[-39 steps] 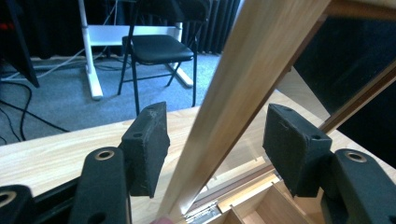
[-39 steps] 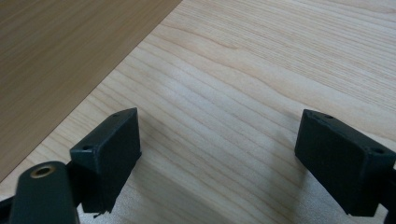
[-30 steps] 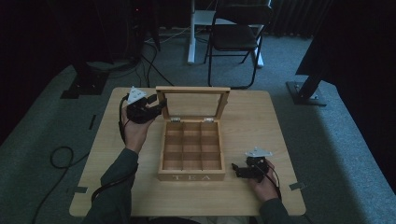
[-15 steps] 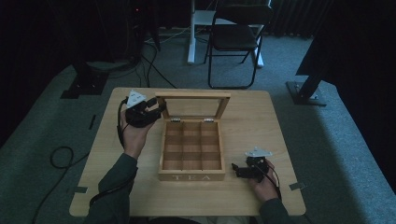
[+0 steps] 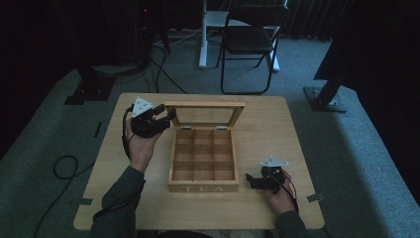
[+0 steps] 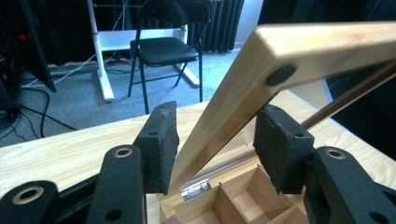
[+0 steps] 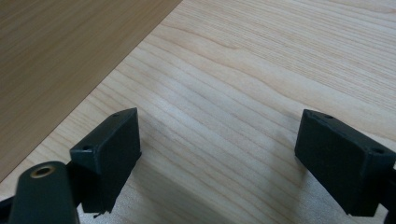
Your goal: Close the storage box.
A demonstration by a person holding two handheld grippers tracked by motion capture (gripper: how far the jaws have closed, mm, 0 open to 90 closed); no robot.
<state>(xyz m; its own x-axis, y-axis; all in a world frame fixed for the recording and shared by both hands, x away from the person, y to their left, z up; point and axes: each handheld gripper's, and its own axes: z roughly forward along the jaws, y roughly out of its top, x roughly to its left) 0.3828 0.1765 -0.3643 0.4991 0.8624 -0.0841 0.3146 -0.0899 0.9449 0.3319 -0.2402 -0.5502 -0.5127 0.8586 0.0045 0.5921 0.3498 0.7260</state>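
A wooden tea box [image 5: 203,187] with several empty compartments sits mid-table, its glass-paned lid [image 5: 204,105] standing up at the back. My left gripper [image 5: 166,115] is at the lid's left corner. In the left gripper view the lid frame [image 6: 327,44] runs between the jaws of my left gripper [image 6: 215,144]. These jaws have just been opening: the frame lies close to one pad with a gap to the other. My right gripper [image 5: 251,181] rests open on the table by the box's front right corner. Nothing is between the jaws of this right gripper [image 7: 217,135].
The box's side wall [image 7: 56,56] is close beside the right gripper. A black folding chair [image 5: 250,42] and white table legs [image 5: 203,34] stand on the carpet beyond the table [image 5: 277,124]. Cables trail on the floor at the left.
The lid's top edge has shifted slightly toward the near side, with the left gripper staying at its corner. The right gripper has not moved.
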